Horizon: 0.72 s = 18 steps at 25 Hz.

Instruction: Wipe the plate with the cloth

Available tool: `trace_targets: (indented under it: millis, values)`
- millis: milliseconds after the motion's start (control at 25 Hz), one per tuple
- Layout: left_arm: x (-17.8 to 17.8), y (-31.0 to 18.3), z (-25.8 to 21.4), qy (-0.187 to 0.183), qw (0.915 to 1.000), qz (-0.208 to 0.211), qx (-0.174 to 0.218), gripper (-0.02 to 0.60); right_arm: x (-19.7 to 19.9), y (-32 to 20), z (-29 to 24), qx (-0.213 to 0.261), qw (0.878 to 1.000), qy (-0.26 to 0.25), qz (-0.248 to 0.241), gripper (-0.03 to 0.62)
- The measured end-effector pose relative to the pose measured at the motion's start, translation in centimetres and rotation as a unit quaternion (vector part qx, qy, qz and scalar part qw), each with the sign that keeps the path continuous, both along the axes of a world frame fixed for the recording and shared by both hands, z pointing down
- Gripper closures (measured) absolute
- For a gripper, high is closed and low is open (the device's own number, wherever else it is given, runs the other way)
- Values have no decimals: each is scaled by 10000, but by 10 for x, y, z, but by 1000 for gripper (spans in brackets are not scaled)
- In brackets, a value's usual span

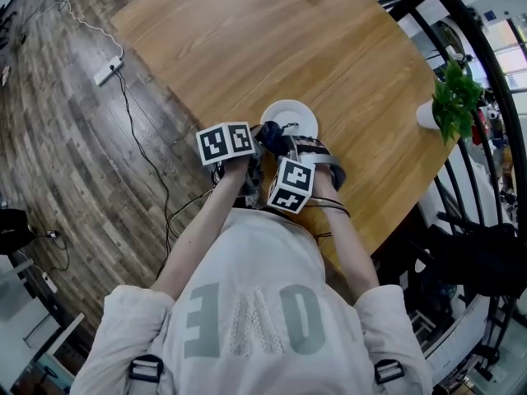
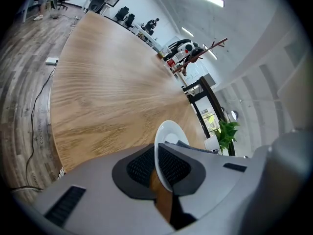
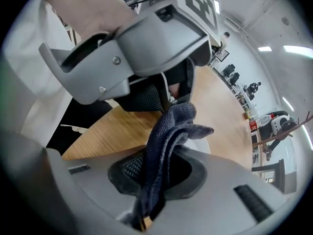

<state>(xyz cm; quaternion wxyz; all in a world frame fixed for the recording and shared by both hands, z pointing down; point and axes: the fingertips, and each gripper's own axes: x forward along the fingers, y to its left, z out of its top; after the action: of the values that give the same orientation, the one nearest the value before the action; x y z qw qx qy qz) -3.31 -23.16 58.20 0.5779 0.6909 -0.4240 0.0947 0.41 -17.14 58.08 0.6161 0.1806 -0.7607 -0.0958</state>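
Counting it up: one plate (image 1: 290, 115), one cloth (image 1: 276, 138), two grippers, plus one plant (image 1: 453, 101) sitting at the table (image 1: 247, 39) edge. The left gripper (image 2: 157, 168) is pinching the plate's near rim between its pads. The plate is sitting over the table's near edge, face pointing up at the head camera; it's round, so no real long axis. The right gripper (image 3: 154, 173) is clamping the dark blue cloth, which is running lengthwise out along the jaws, its bunched free end lying on the plate right beside the left gripper.
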Motion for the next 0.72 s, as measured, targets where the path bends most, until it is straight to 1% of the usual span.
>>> trace_targets:
  millis: [120,280,400,560,720]
  values:
    - [-1,-1,0,22,10000,-21,-6,551,-2,11,-3,-79,9999,-40,-101,533]
    - [0,-1,0,16,10000,-33,-4,551,-3,17,-4,-12,9997,7,-261,533]
    - [0,-1,0,14,10000,-41,-9,551,-2,16,-4,-41,9996,13,-270,533]
    - [0,0,-2,1,10000,-39,58,549,5,8,-11,-56,9999,-65,-112,533]
    - [-6,4,-9,16,9997,-36,231,546,22,-19,-27,211,9992,-188,299,533]
